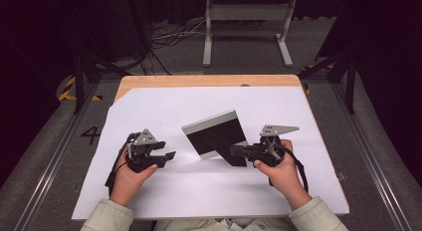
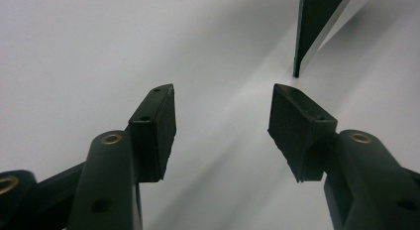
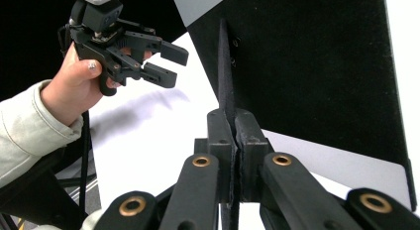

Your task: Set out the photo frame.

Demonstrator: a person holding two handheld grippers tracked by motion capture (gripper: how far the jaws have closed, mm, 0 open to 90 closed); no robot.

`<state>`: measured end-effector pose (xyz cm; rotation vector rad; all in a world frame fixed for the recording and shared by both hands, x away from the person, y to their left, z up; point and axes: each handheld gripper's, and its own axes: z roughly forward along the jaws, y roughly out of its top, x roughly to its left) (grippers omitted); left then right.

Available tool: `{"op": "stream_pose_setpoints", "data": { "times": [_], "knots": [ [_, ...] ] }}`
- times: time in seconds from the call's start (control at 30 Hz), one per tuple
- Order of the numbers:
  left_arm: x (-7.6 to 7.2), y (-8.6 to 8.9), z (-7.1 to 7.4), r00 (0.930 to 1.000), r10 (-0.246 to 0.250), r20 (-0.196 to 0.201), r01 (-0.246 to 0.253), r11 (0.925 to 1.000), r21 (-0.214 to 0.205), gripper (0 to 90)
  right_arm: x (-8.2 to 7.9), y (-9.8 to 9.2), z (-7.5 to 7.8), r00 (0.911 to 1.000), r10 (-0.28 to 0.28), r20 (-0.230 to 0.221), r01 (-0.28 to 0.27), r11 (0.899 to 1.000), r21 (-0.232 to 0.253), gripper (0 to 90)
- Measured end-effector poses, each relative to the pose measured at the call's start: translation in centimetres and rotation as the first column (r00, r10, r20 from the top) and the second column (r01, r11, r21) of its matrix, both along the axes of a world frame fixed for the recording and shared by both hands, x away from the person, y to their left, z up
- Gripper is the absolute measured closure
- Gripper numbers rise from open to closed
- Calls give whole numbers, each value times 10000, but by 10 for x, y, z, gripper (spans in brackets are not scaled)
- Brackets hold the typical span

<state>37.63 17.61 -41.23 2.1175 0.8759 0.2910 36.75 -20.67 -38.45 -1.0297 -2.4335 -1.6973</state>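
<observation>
White sheet [image 1: 164, 191] covers the table; at its middle stands a tilted black board [image 1: 211, 133] with grey edge bands. Right gripper [image 1: 238, 151], at the board's right, pinches its thin black flap [image 3: 224, 66]. Left gripper [image 1: 168, 159], left of the board and apart, has its jaws spread, empty.

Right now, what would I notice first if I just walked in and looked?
Probably the black board with a grey edge, propped up tilted in the middle of the white sheet. The right gripper pinches the thin black flap sticking out from its back. The left gripper waits open to the left, holding nothing.
</observation>
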Motion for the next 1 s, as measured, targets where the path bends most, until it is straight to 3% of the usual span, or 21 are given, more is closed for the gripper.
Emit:
{"op": "stream_pose_setpoints", "data": {
  "times": [0.5,0.73,1.0],
  "knots": [
    [0,-1,0,10000,-36,-10,36,10000,53,443,-11,-6,-5,9965,671,497,-623,9938,-917,877],
    [0,-1,0,10000,-52,71,51,9999,132,442,-14,-13,-9,9959,829,369,-787,9915,-1036,876],
    [0,-3,-1,10000,-79,-13,80,9999,102,442,-17,-18,-16,9940,1095,75,-1070,9820,-1556,875]
  ]
}}
